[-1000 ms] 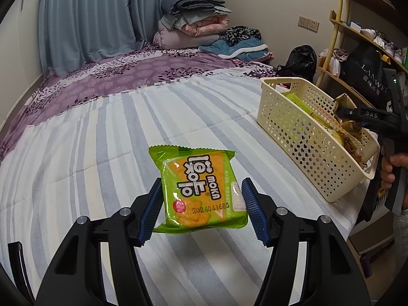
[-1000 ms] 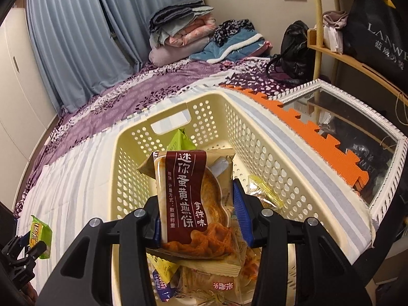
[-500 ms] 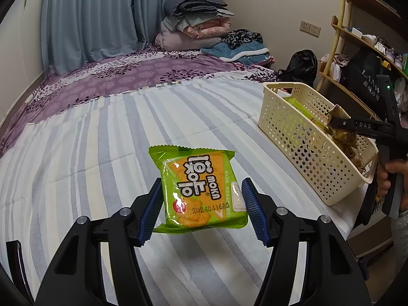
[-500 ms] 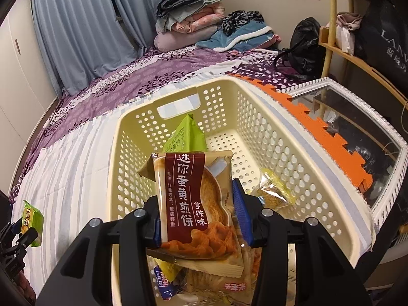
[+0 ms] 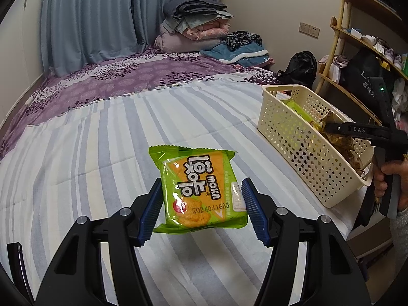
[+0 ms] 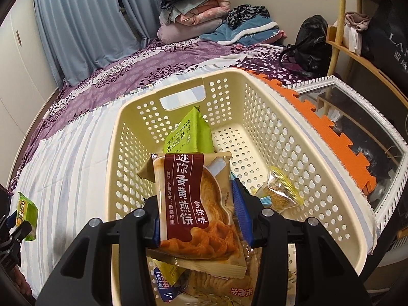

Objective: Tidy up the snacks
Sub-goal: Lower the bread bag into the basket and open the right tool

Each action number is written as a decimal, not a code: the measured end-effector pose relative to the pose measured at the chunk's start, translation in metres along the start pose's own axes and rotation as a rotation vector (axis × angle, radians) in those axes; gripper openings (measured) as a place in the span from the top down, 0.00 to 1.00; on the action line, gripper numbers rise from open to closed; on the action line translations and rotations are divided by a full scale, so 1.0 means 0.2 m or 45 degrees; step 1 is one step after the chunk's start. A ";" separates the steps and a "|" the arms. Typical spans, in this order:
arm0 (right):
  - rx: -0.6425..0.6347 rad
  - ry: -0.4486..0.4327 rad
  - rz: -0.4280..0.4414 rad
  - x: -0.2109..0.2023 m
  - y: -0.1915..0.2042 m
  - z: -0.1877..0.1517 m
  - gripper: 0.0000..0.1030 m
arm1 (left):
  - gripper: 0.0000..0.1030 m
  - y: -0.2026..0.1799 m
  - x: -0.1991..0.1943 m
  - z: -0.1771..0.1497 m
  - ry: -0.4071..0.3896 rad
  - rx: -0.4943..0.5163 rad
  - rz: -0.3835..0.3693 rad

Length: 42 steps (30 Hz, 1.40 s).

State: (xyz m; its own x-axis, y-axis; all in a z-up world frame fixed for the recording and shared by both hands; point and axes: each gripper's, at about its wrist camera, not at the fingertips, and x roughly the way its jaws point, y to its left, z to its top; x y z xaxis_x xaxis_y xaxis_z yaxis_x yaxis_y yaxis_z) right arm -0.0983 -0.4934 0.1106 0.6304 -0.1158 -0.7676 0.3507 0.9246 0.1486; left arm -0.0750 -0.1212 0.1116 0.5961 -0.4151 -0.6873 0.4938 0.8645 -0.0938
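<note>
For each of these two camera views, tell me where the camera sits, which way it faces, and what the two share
Left wrist: sits on the left gripper, facing across the striped bed; its fingers pinch a green cracker packet; the right hand shows at the right edge.
Right wrist: sits on the right gripper, looking down into the cream basket; its fingers pinch a brown pastry packet.
Shared: basket, green packet, and folded blankets.

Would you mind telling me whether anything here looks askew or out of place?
Nothing looks spilled or damaged. One green seaweed packet stands tilted against the basket wall, and the snacks below the brown cracker packet lie jumbled.
</note>
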 end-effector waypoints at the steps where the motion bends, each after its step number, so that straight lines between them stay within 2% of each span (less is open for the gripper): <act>1: 0.007 0.004 0.006 0.00 0.00 0.00 0.55 | 0.38 0.00 0.00 0.00 -0.001 0.003 -0.001; 3: 0.025 0.008 0.012 0.00 -0.02 0.01 0.51 | 0.38 -0.01 0.00 0.01 -0.003 0.008 -0.002; 12: 0.063 -0.010 0.048 -0.02 -0.06 -0.01 0.50 | 0.38 -0.07 0.01 0.03 0.004 0.043 -0.016; 14: 0.070 -0.015 0.042 -0.03 -0.07 -0.01 0.45 | 0.38 -0.08 0.01 0.04 0.004 0.049 -0.021; 24: 0.098 -0.060 0.015 -0.10 -0.13 0.01 0.45 | 0.38 -0.12 0.03 0.06 0.001 0.068 -0.051; 42: 0.051 -0.100 0.027 -0.23 -0.04 -0.01 0.45 | 0.38 -0.08 0.01 0.07 -0.019 0.041 -0.075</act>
State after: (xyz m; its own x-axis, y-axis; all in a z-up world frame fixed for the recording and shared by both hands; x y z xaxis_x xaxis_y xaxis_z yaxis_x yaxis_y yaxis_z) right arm -0.1323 -0.4953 0.1427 0.6900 -0.1261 -0.7128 0.3634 0.9120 0.1904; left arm -0.0732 -0.1389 0.1223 0.5744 -0.4694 -0.6706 0.5483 0.8289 -0.1105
